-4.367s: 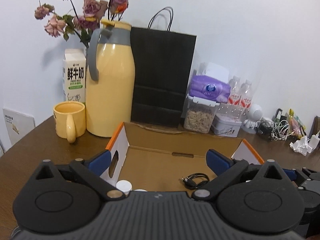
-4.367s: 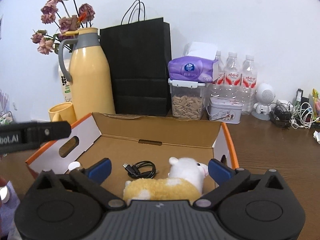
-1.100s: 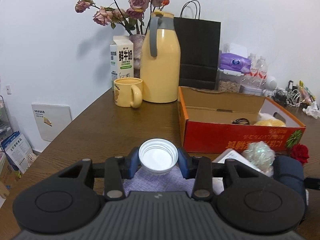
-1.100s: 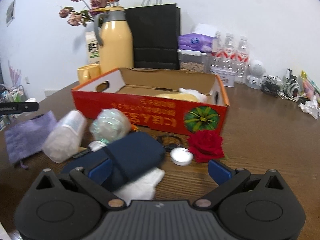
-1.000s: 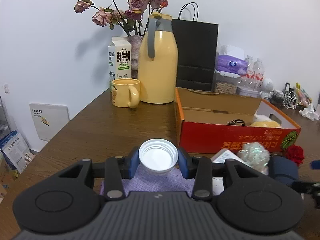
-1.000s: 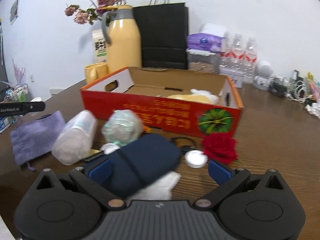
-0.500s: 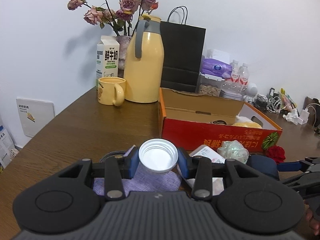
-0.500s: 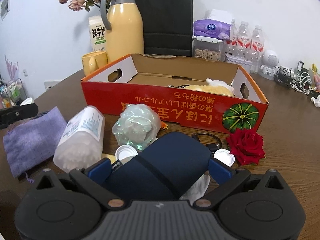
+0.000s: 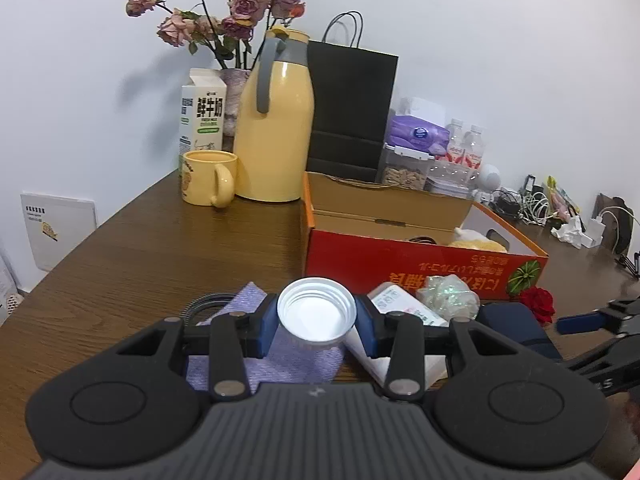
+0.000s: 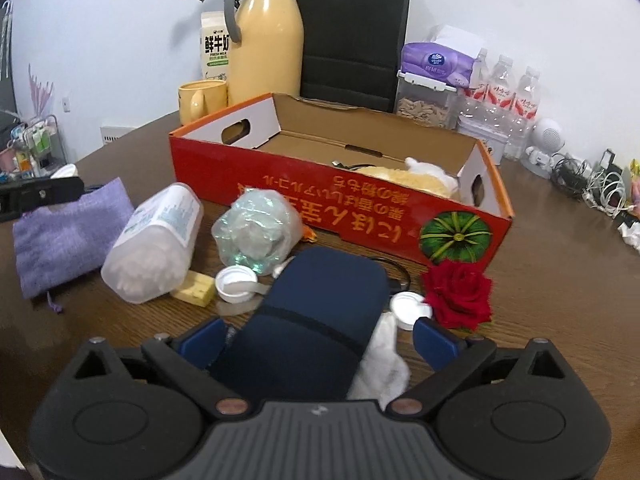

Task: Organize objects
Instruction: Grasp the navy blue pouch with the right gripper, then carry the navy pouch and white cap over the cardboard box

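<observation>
"鲜牛奶" on the milk carton (image 9: 203, 112) — inverted Japanese lettering on the red box (image 10: 340, 196)

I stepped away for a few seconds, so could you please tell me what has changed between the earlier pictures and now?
Both hand-held grippers have pulled back from over the red cardboard box to the clutter in front of it. The left hand-held gripper, empty before, now grips a white cap. The right hand-held gripper, open, has closed in to straddle the navy pouch. The plush toy remains in the box.
</observation>
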Motion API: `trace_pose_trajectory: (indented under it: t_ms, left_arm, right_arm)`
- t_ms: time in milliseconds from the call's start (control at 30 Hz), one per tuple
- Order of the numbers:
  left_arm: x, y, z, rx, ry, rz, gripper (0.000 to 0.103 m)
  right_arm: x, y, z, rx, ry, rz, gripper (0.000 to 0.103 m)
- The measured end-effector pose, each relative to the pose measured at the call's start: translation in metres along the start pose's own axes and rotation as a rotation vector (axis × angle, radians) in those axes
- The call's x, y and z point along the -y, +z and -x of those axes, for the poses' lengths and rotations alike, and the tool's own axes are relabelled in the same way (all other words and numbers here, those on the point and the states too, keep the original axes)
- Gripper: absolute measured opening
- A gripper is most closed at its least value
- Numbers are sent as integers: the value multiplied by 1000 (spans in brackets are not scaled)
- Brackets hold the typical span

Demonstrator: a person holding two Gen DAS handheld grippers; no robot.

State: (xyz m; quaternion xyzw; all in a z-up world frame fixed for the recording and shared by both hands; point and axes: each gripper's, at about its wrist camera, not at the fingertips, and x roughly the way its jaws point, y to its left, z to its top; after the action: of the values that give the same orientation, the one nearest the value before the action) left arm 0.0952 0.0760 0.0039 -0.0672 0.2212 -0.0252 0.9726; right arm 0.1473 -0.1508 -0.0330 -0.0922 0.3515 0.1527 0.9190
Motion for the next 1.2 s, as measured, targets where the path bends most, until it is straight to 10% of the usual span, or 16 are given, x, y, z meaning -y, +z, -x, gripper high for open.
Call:
trace_pose_trajectory:
  t_ms: [800,1200]
  left_arm:
    - [24,16,-9,10,-39,-57,41]
    - [63,90,-59,101,-81,-82,41]
  right_arm:
    - [6,-5,10,73,1,-34,64]
    - [33,75,11,267,10,7,64]
